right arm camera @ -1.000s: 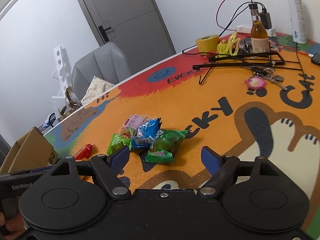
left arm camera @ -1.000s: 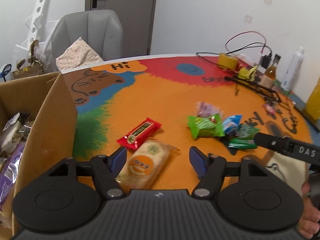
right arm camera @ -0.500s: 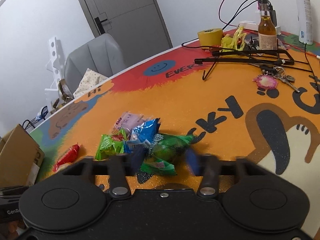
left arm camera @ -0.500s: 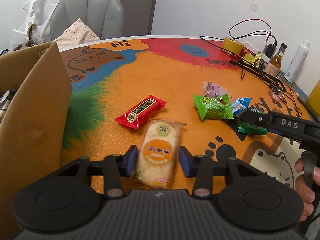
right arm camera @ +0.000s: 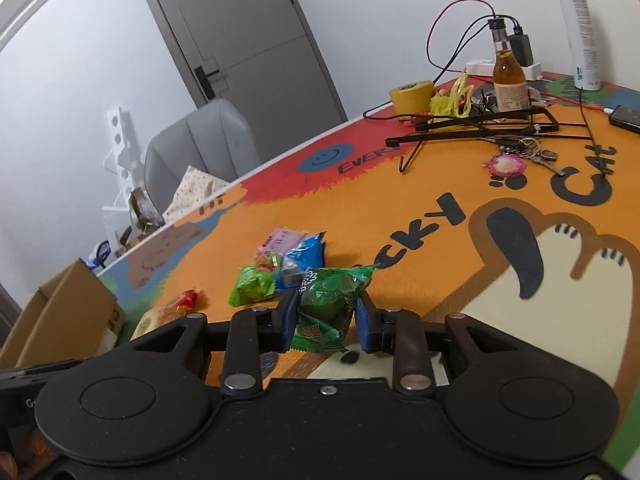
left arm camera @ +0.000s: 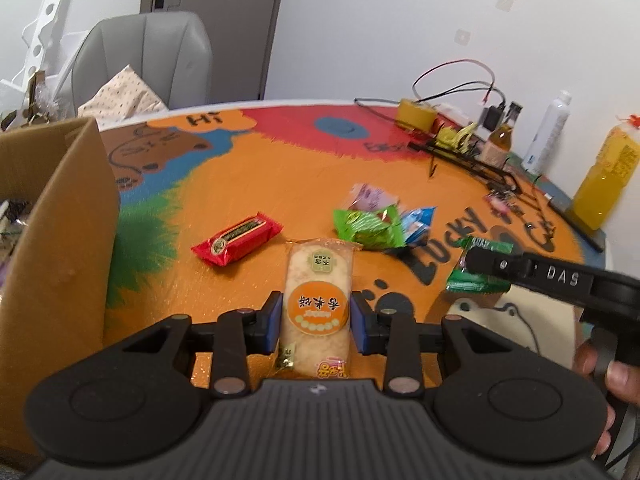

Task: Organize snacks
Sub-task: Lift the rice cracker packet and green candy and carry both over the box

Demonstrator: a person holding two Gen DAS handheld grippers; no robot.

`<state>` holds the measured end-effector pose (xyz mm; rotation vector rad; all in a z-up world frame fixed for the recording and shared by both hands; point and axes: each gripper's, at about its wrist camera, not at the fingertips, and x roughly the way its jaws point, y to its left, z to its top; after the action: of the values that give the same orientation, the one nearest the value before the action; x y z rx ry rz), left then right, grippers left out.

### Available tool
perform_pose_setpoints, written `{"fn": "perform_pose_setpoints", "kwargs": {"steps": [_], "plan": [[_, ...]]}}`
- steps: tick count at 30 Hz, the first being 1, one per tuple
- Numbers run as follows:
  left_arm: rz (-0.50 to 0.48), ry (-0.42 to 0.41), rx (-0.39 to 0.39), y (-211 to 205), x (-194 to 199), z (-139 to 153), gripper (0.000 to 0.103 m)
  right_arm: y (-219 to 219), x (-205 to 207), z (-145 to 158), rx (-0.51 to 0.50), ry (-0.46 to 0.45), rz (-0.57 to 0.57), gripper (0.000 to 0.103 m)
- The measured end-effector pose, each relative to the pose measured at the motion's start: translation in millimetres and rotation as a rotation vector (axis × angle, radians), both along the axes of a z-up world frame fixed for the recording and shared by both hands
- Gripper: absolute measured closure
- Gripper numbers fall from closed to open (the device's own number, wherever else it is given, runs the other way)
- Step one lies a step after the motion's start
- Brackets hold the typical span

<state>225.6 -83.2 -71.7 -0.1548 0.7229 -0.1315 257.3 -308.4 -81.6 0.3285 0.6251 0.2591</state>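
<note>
My left gripper (left arm camera: 316,322) is shut on a pale rice-cracker packet (left arm camera: 318,280) with an orange round label, held just above the table. My right gripper (right arm camera: 326,320) is shut on a dark green snack packet (right arm camera: 330,300); it also shows in the left wrist view (left arm camera: 478,270). On the orange mat lie a red bar (left arm camera: 236,238), a light green packet (left arm camera: 368,228), a blue packet (left arm camera: 416,222) and a pink packet (left arm camera: 370,198). An open cardboard box (left arm camera: 60,216) stands at the left with snacks inside.
At the table's far right stand a yellow tape roll (left arm camera: 416,114), a black wire rack (left arm camera: 472,162), a small brown bottle (left arm camera: 500,140), a white spray bottle (left arm camera: 548,134), a juice bottle (left arm camera: 606,176) and keys (right arm camera: 536,156). A grey chair (left arm camera: 144,60) stands behind the table.
Both grippers have closed: the left on the rice-cracker packet, the right on the dark green packet. Both packets now sit between the pads and have lifted slightly.
</note>
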Motion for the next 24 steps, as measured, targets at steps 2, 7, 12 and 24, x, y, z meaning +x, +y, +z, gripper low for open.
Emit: {"fn": "perform_pose_setpoints", "kwargs": {"steps": [2, 7, 12, 24], "plan": [[-0.014, -0.018, -0.001, 0, -6, 6, 0.069, 2, -7, 3, -0.002, -0.009, -0.008, 0.075], [-0.028, -0.060, -0.007, 4, -22, 17, 0.069, 10, -26, 13, -0.007, -0.043, -0.014, 0.075], [-0.032, -0.097, -0.014, 13, -41, 28, 0.069, 17, -45, 21, -0.007, -0.071, -0.021, 0.075], [-0.004, -0.175, -0.027, 40, -83, 50, 0.069, 36, -82, 36, 0.000, -0.135, -0.005, 0.075]]}}
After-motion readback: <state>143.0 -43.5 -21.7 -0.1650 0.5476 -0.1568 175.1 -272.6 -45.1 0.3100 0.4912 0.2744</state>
